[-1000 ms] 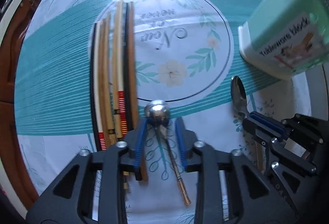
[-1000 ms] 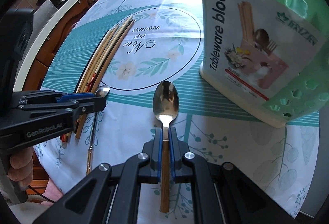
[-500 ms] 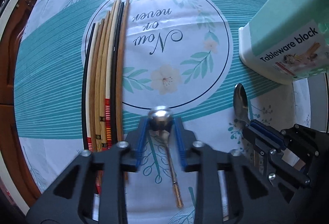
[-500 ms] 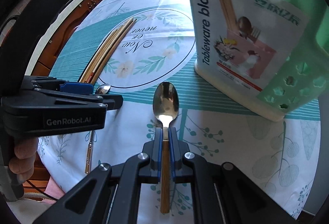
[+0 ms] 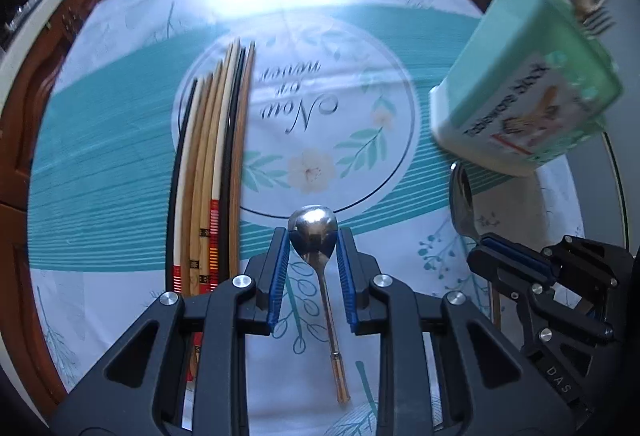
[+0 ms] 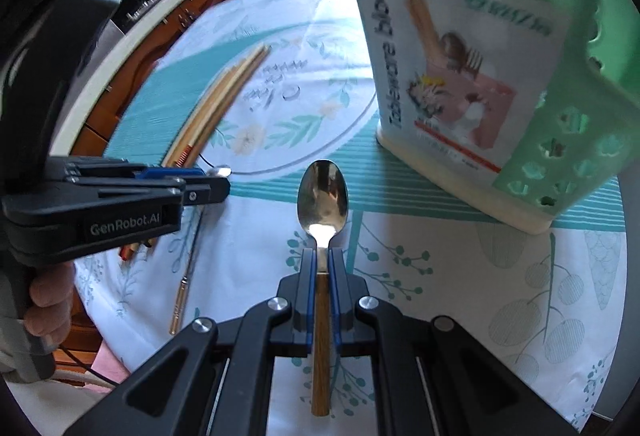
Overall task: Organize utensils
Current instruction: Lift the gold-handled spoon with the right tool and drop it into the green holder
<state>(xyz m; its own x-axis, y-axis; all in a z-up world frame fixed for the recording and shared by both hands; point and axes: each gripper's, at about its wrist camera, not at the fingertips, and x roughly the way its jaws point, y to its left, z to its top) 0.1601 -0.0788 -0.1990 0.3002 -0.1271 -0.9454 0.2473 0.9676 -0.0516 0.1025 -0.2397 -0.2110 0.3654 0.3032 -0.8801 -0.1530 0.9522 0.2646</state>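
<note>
My left gripper (image 5: 313,241) grips the bowl of a small thin-handled spoon (image 5: 316,236) and holds it above the cloth; its thin gold-tipped handle hangs back under the fingers. My right gripper (image 6: 323,252) is shut on the neck of a large wooden-handled spoon (image 6: 322,196), bowl pointing forward. The green tableware holder (image 6: 480,56) stands just ahead to the right of it; it also shows in the left wrist view (image 5: 528,92). Several chopsticks (image 5: 216,176) lie side by side on the cloth, left of my left gripper.
The round table carries a white and teal cloth (image 5: 120,164) with a printed circle. Wooden cabinets (image 6: 132,60) and a pale counter edge lie beyond the table's left rim. A fork (image 5: 596,16) sticks out of the holder's top.
Both grippers have risen with their spoons. The right gripper has come closer to the green holder, which now fills more of its view. The chopsticks have not moved.
</note>
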